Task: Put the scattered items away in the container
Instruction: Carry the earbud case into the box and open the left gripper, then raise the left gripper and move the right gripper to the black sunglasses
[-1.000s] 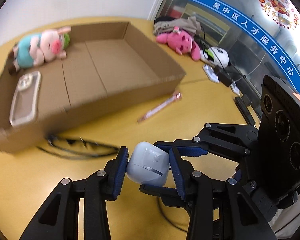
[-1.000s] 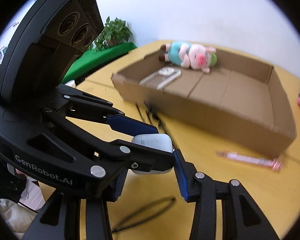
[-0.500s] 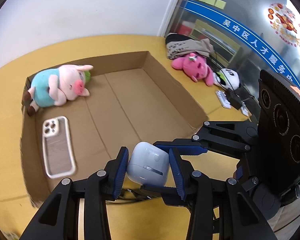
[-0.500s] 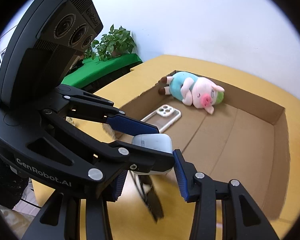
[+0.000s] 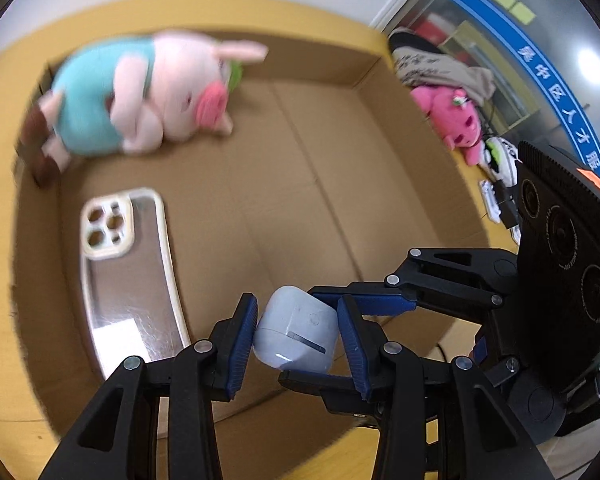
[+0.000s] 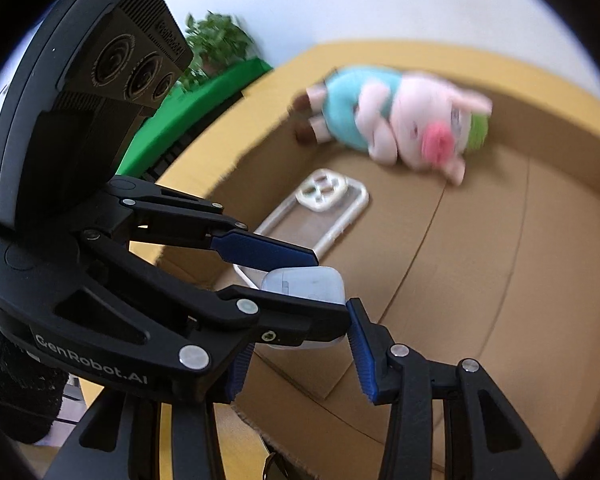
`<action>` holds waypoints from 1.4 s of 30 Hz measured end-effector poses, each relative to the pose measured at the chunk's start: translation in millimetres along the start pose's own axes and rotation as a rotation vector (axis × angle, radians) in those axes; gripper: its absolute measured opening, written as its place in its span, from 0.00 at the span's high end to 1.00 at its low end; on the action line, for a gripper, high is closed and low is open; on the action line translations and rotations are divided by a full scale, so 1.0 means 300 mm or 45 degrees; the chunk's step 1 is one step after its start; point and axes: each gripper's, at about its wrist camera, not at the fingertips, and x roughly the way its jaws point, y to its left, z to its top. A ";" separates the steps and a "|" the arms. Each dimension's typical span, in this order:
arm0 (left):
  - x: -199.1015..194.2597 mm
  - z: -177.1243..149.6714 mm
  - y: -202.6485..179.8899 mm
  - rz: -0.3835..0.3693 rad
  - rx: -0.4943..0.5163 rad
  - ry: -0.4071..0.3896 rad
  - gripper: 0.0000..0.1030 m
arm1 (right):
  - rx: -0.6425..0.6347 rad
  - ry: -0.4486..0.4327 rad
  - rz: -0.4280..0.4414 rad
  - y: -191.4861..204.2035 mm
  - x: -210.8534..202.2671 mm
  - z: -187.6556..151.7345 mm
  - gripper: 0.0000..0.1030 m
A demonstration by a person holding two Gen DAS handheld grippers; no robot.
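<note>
Clamped on the pale blue earbud case (image 5: pixel 296 330) from two sides: left gripper (image 5: pixel 296 334) fingers (image 5: pixel 242 338) and right gripper (image 6: pixel 296 354) fingers (image 6: pixel 360 356) both gripping it, likely for steadiness. Carried over the near edge of the cardboard box (image 5: pixel 412 128), beside the phone case (image 5: pixel 130 272). Smooth, rounded, tilted, lid seam visible.

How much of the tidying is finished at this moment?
Done: the pig plush and phone case lie in the cardboard box. In hand: both grippers, left gripper and right gripper, clamp the white earbud case over the box. Left: releasing it; a pink plush remains outside.
</note>
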 end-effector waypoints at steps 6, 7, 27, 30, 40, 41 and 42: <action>0.109 -0.027 0.063 -0.012 -0.088 0.121 0.62 | 0.088 0.171 -0.022 -0.028 0.126 -0.020 0.59; 0.125 -0.035 0.076 -0.017 -0.116 0.144 0.62 | 0.096 0.200 -0.023 -0.028 0.144 -0.023 0.59; -0.090 -0.172 0.037 0.164 -0.096 -0.230 0.33 | 0.096 -0.080 -0.074 0.077 -0.064 -0.132 0.46; -0.201 -0.261 -0.019 0.246 -0.078 -0.454 0.12 | 0.034 -0.224 -0.183 0.129 -0.176 -0.208 0.38; -0.166 -0.470 -0.179 0.251 -0.042 -0.596 0.10 | -0.043 -0.352 -0.442 0.229 -0.278 -0.391 0.36; -0.168 -0.485 -0.183 0.242 -0.042 -0.593 0.10 | -0.047 -0.355 -0.457 0.236 -0.277 -0.404 0.36; -0.159 -0.496 -0.194 0.229 -0.043 -0.592 0.10 | -0.053 -0.357 -0.471 0.242 -0.287 -0.421 0.36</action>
